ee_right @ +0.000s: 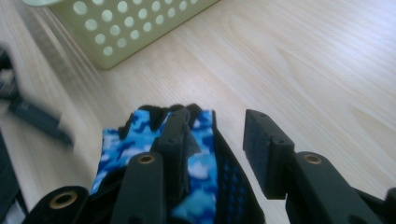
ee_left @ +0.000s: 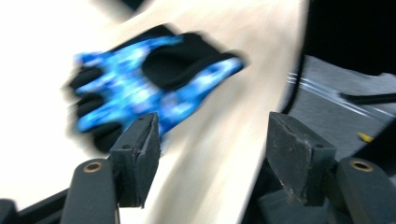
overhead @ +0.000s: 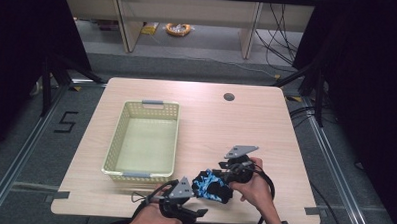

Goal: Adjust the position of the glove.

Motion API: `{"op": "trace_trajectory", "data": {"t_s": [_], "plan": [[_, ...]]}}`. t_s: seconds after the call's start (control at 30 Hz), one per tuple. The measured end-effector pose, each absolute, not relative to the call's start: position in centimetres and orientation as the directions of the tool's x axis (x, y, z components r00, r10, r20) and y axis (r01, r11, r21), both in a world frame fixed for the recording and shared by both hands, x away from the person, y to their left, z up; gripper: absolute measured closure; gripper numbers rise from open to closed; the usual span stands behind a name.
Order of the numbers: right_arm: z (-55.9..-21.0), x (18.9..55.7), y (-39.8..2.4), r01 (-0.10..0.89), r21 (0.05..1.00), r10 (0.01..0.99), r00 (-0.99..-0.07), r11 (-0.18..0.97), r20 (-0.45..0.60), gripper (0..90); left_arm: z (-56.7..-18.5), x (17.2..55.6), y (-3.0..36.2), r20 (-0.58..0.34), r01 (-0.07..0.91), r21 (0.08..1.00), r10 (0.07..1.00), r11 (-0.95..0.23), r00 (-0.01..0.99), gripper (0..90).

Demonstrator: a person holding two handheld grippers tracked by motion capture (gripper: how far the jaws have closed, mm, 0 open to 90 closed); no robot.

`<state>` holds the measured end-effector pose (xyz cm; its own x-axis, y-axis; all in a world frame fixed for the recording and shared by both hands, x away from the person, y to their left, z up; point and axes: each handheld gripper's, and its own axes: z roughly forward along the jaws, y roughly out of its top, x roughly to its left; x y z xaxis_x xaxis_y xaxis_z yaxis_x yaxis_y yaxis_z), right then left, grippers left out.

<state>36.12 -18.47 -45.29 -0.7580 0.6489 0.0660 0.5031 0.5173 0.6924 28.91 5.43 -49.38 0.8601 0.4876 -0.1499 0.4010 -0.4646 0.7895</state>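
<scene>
One glove (overhead: 212, 186), one basket (overhead: 143, 140), two grippers spread.

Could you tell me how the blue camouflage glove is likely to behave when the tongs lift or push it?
The glove looks like soft fabric lying flat and crumpled, so it would probably droop from a pinch. It seems light, likely sliding or bunching on the smooth table when pushed. Rolling or breaking seems unlikely.

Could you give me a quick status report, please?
Both grippers open: left gripper, right gripper. Blue glove lies on the table between them. Basket empty.
</scene>
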Motion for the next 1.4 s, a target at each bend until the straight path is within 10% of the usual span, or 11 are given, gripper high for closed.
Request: {"op": "trace_trajectory", "data": {"t_s": [0.83,1.1,1.4], "plan": [[-49.0,31.4,-21.6,0.598,0.595,0.689,-0.718,0.537,0.099,60.5,-51.6,31.7,4.6,-0.094,0.409,0.733,0.515,-0.544,0.852,46.1],[-48.4,31.6,-21.8,0.528,0.638,0.653,-0.756,0.561,0.051,87.8,-51.6,31.4,4.6,-0.052,0.375,0.740,0.508,-0.559,0.860,72.8],[-47.0,31.7,-22.2,0.511,0.667,0.648,-0.760,0.542,0.056,88.1,-50.3,30.6,4.5,-0.021,0.330,0.757,0.483,-0.564,0.875,77.2]]}}
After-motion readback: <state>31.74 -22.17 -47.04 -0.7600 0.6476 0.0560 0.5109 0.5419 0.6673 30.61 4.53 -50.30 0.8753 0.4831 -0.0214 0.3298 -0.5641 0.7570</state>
